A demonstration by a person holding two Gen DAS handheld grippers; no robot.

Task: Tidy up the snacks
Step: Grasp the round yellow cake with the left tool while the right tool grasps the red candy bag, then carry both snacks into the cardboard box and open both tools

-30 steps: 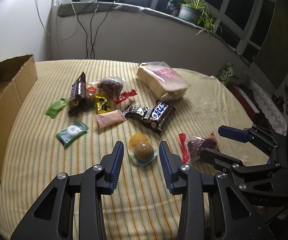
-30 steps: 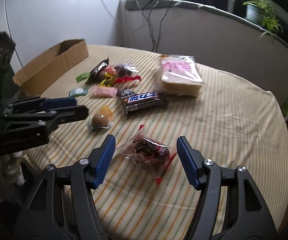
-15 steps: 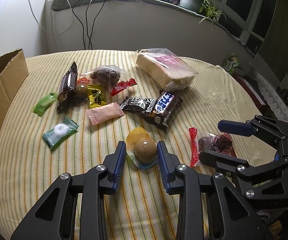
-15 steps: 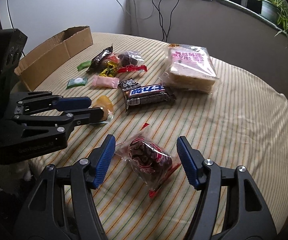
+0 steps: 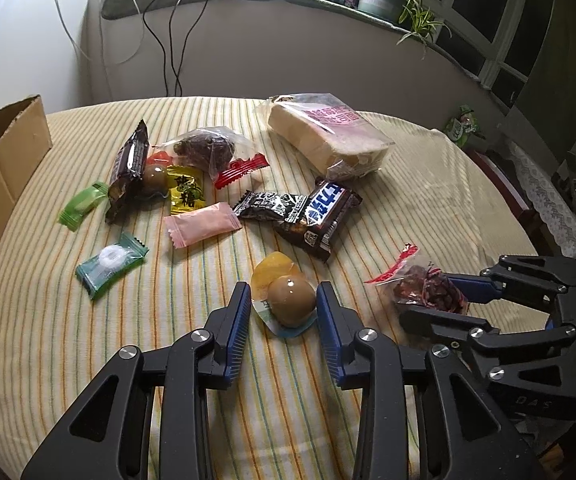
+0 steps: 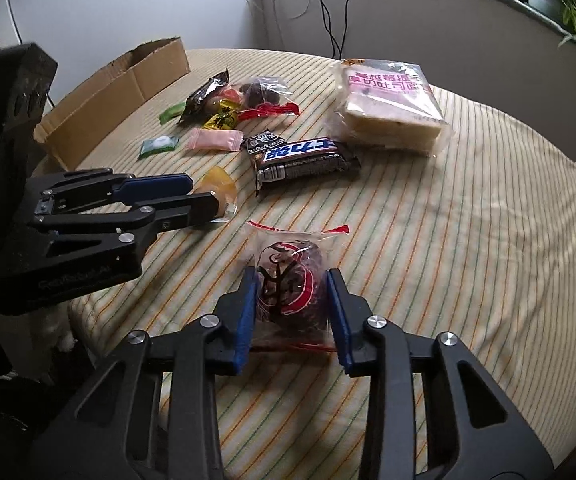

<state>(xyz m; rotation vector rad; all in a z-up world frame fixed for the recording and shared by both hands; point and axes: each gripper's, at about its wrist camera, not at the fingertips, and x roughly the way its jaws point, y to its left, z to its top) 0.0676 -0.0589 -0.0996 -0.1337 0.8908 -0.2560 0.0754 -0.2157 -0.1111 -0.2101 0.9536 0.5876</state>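
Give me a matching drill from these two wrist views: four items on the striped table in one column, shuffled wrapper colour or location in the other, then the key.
Items
1. egg pack
2. date pack
3. ring candy
4. toast loaf

Descriptions
A. green wrapper, lying apart near the cardboard box
B. between the fingers of the right gripper
C. clear bag with pink print, at the far side of the table
D. between the fingers of the left gripper

Pairs: 1-D, 2-B, 3-A, 4-C
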